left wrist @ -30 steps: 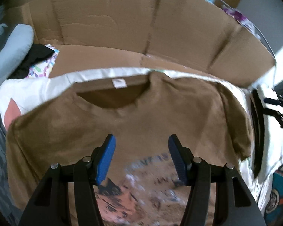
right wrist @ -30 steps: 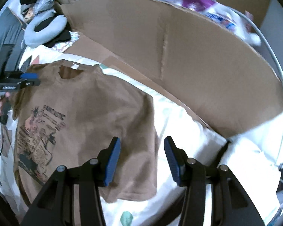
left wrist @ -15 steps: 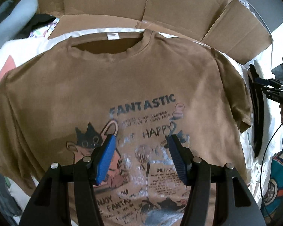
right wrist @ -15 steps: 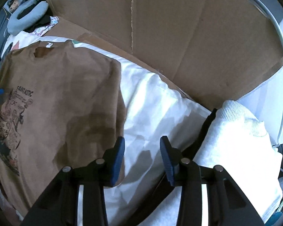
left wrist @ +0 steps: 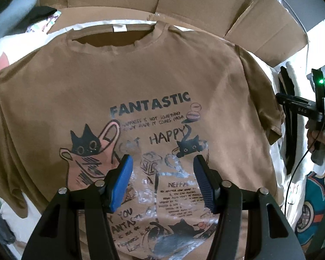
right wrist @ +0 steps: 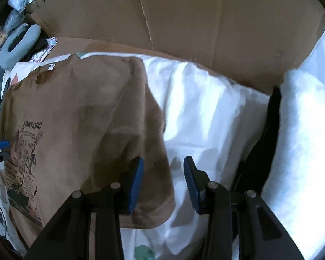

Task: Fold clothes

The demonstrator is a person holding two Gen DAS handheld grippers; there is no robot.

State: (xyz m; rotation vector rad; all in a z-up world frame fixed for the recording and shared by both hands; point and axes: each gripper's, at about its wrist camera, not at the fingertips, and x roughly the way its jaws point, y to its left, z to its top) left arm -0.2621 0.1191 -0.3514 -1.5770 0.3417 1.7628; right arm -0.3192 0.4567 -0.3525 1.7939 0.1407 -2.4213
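A brown T-shirt (left wrist: 140, 82) with a cat print and the word FANTASTIC lies flat, front up, on a white sheet (right wrist: 201, 112). Its collar points away from me. My left gripper (left wrist: 161, 181) hovers open above the printed chest, nothing between its blue pads. My right gripper (right wrist: 163, 178) is open over the hem of the shirt's right sleeve (right wrist: 156, 173), one pad above the brown cloth, the other above the sheet. In the left wrist view the right gripper (left wrist: 301, 108) shows at the right edge, held by a hand (left wrist: 320, 138).
Cardboard panels (left wrist: 184, 4) stand behind the sheet. A folded white garment (right wrist: 303, 140) and a black item (right wrist: 268, 143) lie to the right of the shirt. A grey neck pillow (right wrist: 17, 43) and dark clothes sit at the far left.
My left gripper has drawn back from the collar toward the shirt's lower half, bringing the print into view. My right gripper has moved closer to the right sleeve. Both stay open.
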